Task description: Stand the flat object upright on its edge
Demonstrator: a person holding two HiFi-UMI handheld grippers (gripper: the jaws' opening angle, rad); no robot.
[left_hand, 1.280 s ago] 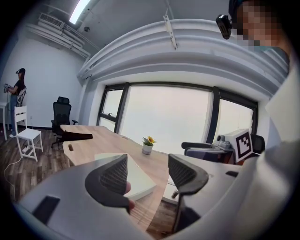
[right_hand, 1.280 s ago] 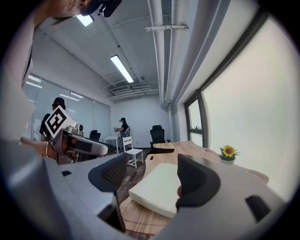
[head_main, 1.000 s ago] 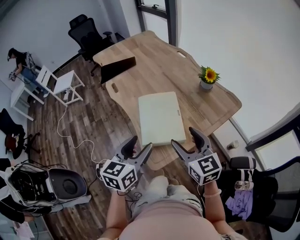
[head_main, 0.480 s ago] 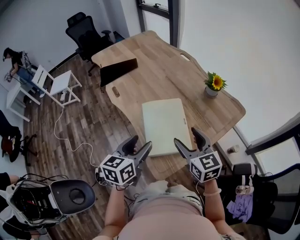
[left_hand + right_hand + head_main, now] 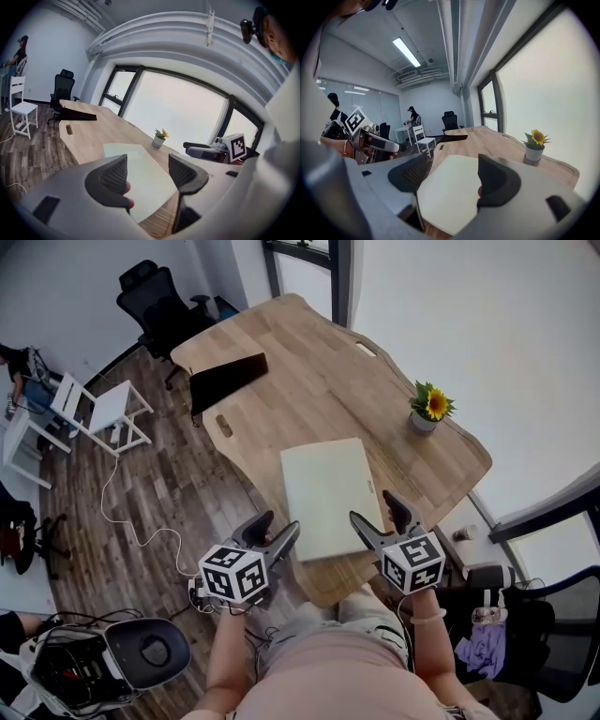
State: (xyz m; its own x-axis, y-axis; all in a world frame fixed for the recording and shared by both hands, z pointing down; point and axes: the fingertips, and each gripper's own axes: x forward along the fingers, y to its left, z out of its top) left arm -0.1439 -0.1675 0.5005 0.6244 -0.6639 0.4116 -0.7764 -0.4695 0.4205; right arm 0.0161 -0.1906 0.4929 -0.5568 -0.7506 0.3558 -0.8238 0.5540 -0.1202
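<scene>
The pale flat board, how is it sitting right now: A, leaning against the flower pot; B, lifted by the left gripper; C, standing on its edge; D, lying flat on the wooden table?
D: the pale flat board lies flat on the wooden table, at its near end.

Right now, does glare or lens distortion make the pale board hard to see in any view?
Head view: even daylight, pale board sharp and clear, only a wide-lens bend toward the corners. Left gripper view: windows blown out white, dark round border, strong fisheye curve, board readable. Right gripper view: same blown-out windows and fisheye curve.
</scene>
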